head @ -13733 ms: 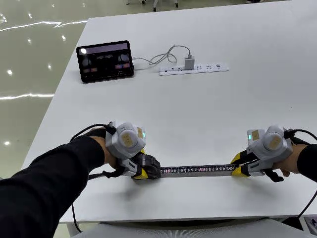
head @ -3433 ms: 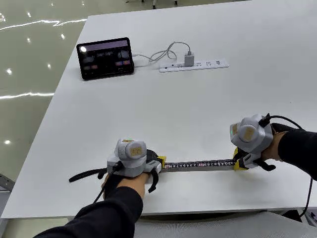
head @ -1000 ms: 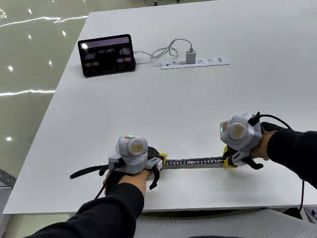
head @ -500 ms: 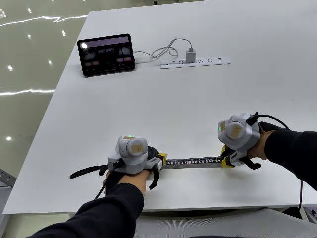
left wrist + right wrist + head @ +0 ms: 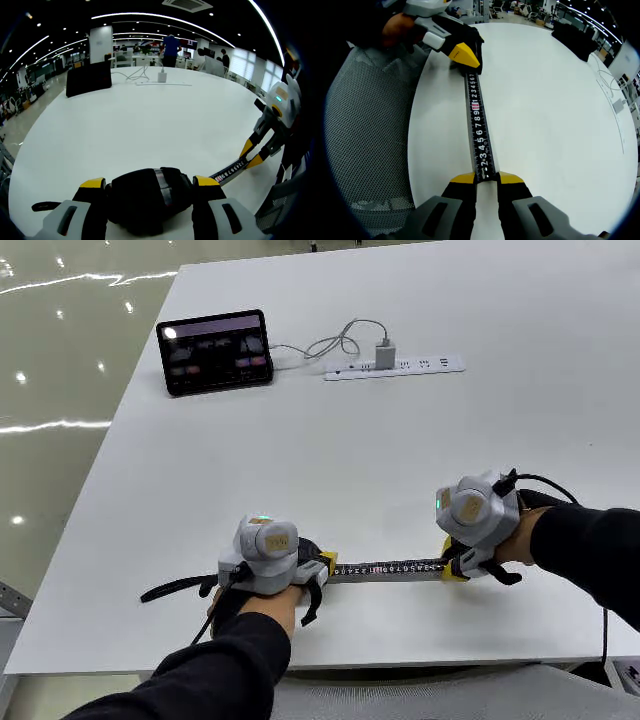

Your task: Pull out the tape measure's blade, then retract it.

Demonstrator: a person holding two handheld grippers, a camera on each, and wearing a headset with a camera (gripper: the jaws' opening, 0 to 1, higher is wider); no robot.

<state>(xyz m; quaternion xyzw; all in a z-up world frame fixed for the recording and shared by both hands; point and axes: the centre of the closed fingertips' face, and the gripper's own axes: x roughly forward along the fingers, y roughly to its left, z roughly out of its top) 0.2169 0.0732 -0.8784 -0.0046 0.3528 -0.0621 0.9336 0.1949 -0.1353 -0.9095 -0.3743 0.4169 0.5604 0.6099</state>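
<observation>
Black tape measure case (image 5: 142,202) sits on the table (image 5: 400,440) near its front edge, clamped between the left tongs (image 5: 149,184). Right tongs (image 5: 483,178) pinch the blade (image 5: 477,125) tip. Blade looks thin and springy, best held flat at the end, with the chunky case gripped by its sides.

In comes the right gripper (image 5: 447,570) again, fingertips pinched on the end of the blade (image 5: 390,567). It has slid closer to the left gripper (image 5: 312,566), so the black strip between the two sets of fingers is a touch shorter than half a second ago, and far shorter than at its longest stretch. At the left gripper's fingers, the tape measure case (image 5: 150,196) is now clamped from the near side, where at that longest stretch the fingers came at it from the left, pointing along the blade.
</observation>
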